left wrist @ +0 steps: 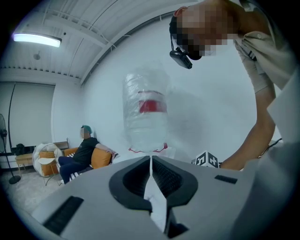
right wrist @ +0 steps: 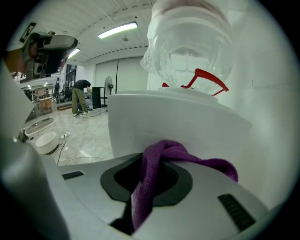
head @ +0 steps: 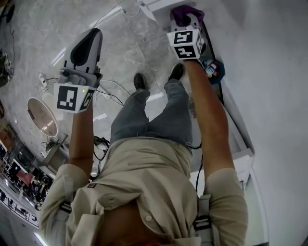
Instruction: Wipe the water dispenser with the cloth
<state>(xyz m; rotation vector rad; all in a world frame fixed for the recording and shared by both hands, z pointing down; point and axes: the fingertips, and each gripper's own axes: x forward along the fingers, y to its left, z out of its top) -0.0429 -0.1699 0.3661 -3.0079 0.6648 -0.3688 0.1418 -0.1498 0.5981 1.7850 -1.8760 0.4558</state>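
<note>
The white water dispenser [right wrist: 173, 123] fills the right gripper view, with a clear upturned water bottle [right wrist: 192, 47] and a red handle on top. My right gripper [right wrist: 157, 157] is shut on a purple cloth [right wrist: 161, 161], which lies bunched right against the dispenser's upper front. In the head view the right gripper [head: 186, 18] and the cloth [head: 185, 12] are at the dispenser's corner [head: 159, 5]. My left gripper [head: 94, 33] is held out to the left, apart from the dispenser. It [left wrist: 150, 159] is shut with nothing in it and points at the bottle [left wrist: 145, 112].
A white wall runs along the right. Cables [head: 108, 91] and a round white table [head: 42, 116] are on the marble floor at left. A blue object [head: 213, 69] lies by the wall. One person sits on an orange sofa [left wrist: 84, 152]; another bends over far off [right wrist: 79, 96].
</note>
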